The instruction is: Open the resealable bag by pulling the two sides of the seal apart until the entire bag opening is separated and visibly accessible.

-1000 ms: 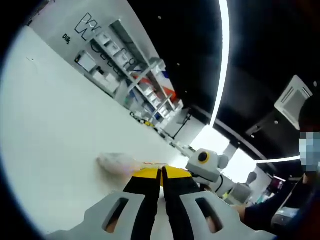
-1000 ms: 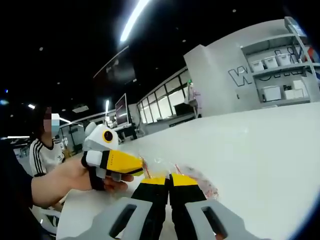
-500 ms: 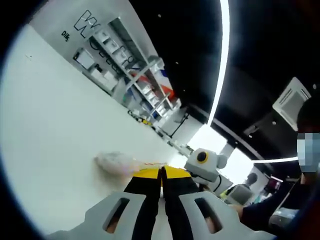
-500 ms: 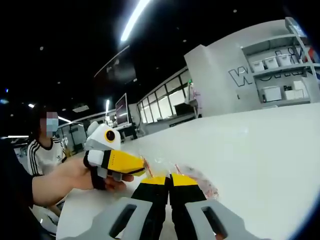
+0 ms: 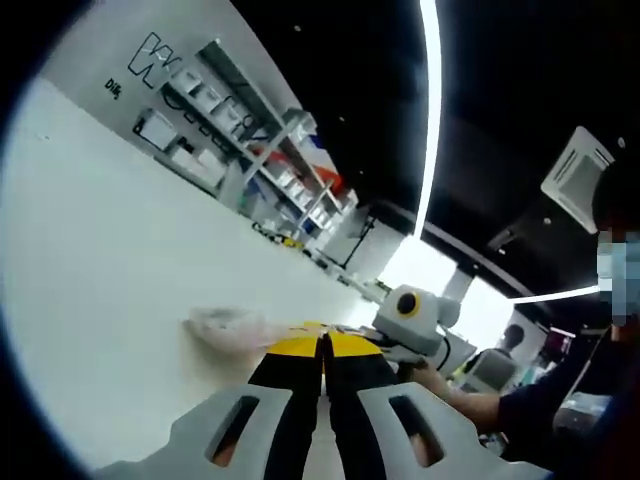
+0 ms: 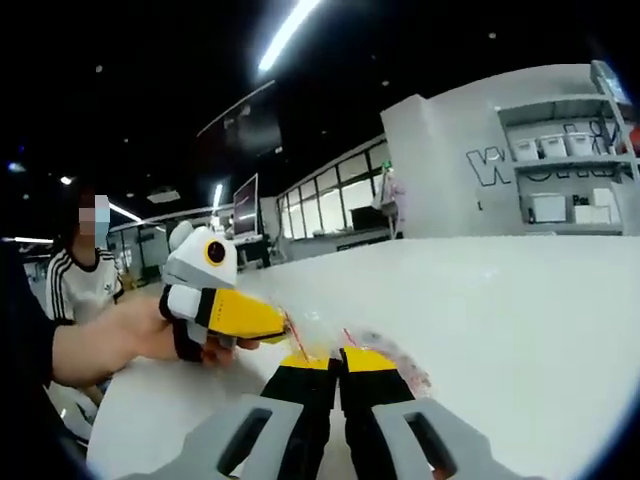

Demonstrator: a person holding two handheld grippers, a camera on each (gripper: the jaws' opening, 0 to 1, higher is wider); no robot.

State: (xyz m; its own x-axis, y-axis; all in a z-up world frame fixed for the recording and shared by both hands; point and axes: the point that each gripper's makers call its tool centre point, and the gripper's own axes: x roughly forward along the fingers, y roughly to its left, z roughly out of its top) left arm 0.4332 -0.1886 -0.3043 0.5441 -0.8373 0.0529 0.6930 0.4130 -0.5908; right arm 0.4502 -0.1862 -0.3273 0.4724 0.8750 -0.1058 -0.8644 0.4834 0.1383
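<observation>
1. In the left gripper view, your left gripper has its yellow-tipped black jaws pressed together, clamped on the near edge of the clear plastic resealable bag with the thin red seal line.
2. In the right gripper view, your right gripper also has its jaws closed together, pinching the bag at its red seal strip.
3. The bag lies on the white table, its crumpled body extending away from the left gripper's tips (the contents look pale and pinkish, but you cannot tell what they are).
4. In the right gripper view, the left gripper enters from the left, held in your hand. Its yellow tip touches the bag's seal just beside the right gripper's tips.
5. In the left gripper view, the right gripper's white body with a yellow ring sits just to the right of the jaws.
6. Beyond the table stands a white wall with shelving holding white bins; the left gripper view shows the same shelving tilted.
7. A seated person in a striped white shirt is at the left of the right gripper view.
</observation>
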